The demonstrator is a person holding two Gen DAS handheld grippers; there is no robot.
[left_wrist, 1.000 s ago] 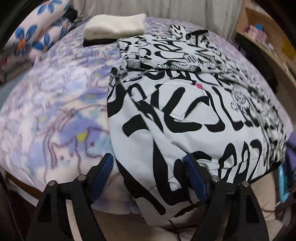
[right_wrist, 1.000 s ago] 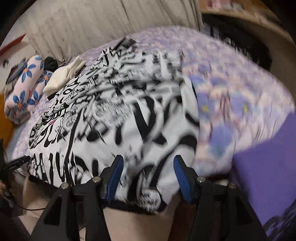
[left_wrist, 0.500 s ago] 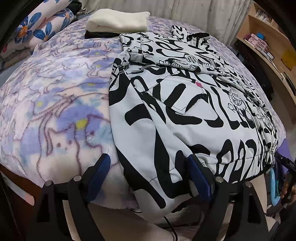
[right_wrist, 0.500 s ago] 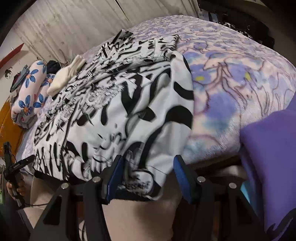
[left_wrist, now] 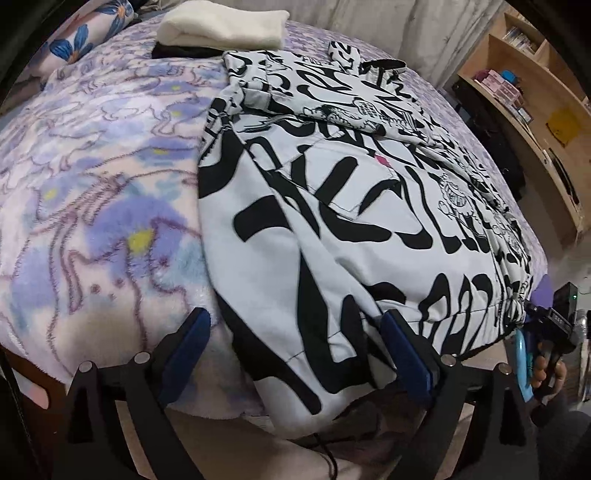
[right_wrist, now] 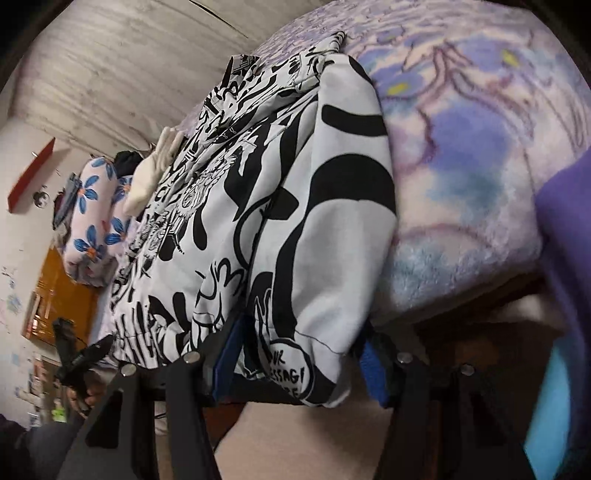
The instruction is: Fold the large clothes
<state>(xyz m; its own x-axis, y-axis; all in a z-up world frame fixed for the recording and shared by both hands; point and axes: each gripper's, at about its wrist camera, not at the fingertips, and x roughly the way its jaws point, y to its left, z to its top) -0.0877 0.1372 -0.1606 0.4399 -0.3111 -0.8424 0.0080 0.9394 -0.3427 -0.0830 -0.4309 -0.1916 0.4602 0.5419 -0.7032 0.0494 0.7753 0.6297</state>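
Observation:
A large white garment with black graffiti print (left_wrist: 351,206) lies across the bed, its near hem hanging over the bed's front edge. It also shows in the right wrist view (right_wrist: 280,206). My left gripper (left_wrist: 295,354) is open, its blue pads either side of the garment's hanging left corner. My right gripper (right_wrist: 299,362) is open, its pads either side of the hanging right corner. Neither set of pads is closed on the cloth. The right gripper also shows in the left wrist view (left_wrist: 550,332).
The bed carries a purple floral fleece blanket (left_wrist: 92,192). A folded cream cloth (left_wrist: 221,24) on a black one lies at the far side, by a blue-flower pillow (right_wrist: 92,206). A purple cloth (right_wrist: 569,240) hangs at the right. Wooden shelves (left_wrist: 535,92) stand right.
Both grippers have moved in lower and closer to the bed's front edge, so the garment's hanging corners now sit between their open pads. The right view has tilted.

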